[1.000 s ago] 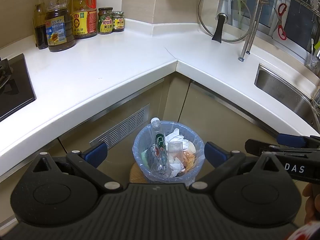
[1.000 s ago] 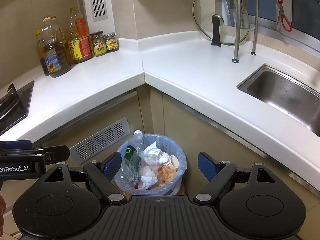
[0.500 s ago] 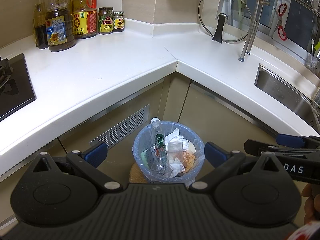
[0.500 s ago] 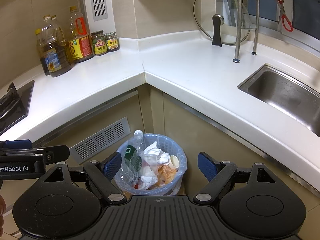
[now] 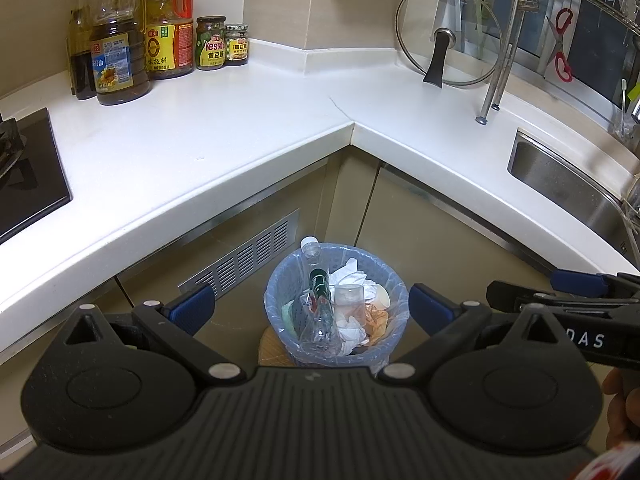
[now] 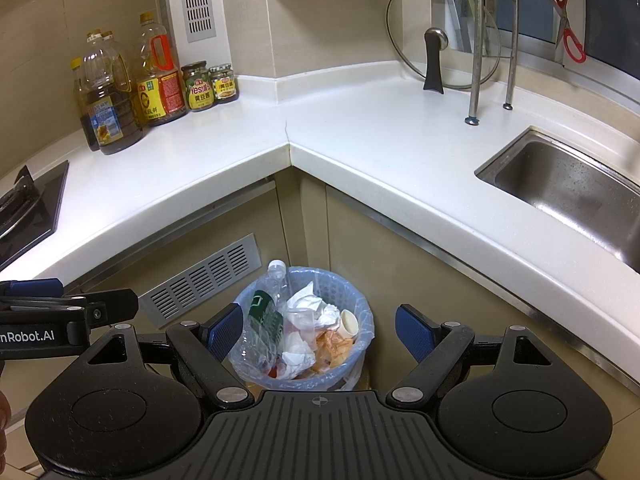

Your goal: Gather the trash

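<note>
Left wrist view is looking down over the left gripper (image 5: 308, 306), whose blue-padded jaws are standing wide apart with nothing between them. Below and beyond the gap, a blue trash bin (image 5: 280, 280) lined with a clear bag is sitting on the floor in the inner corner of an L-shaped white countertop (image 5: 200, 140). The bin is holding a clear plastic bottle (image 5: 318, 312) with a green label, leaning to the far left with its cap over the rim, plus crumpled white paper (image 5: 352, 276) and orange scraps.

This view alone is showing the right gripper from the side, at the right edge, level with the bin, and a bit of the person's hand (image 5: 622, 404) at the lower right corner.

Right wrist view is showing the right gripper (image 6: 320, 330) with its jaws also spread wide and empty, framing the same bin (image 6: 352, 292). Only here is a paper cup (image 6: 348, 324) clearly lying on its side at the bin's right, and the steel sink (image 6: 568, 188) is showing its whole near basin. The left gripper's side is poking in at the left edge.

Both countertop wings are overhanging cabinet fronts that meet behind the bin, leaving an open wedge of floor on the near side. A slatted vent (image 6: 200, 280) is sitting in the left cabinet face. Oil bottles (image 6: 108, 100) and jars are crowding the far left wall; a glass pot lid (image 6: 440, 36) is leaning at the far right.
</note>
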`<state>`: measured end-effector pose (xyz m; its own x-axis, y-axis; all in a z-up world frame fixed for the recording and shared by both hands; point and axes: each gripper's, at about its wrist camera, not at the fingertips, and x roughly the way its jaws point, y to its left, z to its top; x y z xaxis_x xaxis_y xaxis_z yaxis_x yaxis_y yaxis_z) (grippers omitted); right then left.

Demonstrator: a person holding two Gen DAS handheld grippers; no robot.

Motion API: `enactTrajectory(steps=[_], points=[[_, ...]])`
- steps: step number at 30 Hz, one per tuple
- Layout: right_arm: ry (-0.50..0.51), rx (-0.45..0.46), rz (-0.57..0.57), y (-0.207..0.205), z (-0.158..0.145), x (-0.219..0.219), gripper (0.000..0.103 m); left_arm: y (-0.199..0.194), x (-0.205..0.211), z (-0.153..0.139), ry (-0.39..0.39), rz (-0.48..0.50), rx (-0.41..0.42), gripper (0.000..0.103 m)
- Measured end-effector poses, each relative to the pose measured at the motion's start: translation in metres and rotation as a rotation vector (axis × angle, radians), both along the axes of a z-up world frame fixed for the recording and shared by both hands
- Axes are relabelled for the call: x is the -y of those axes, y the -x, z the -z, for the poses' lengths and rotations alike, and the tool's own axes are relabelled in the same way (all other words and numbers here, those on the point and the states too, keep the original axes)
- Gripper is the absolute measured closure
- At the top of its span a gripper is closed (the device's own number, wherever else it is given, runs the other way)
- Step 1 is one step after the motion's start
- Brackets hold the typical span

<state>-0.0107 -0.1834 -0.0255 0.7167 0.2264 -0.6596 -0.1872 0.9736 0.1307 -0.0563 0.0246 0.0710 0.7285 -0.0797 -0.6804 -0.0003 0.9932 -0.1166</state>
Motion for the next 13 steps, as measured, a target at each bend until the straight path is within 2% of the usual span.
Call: enactTrajectory(steps=[13], points=[[0.001, -0.001, -0.001, -0.0007, 0.0004, 0.001, 0.02, 0.0017, 0.0008, -0.0007, 0.003, 0.006, 0.019, 0.001]])
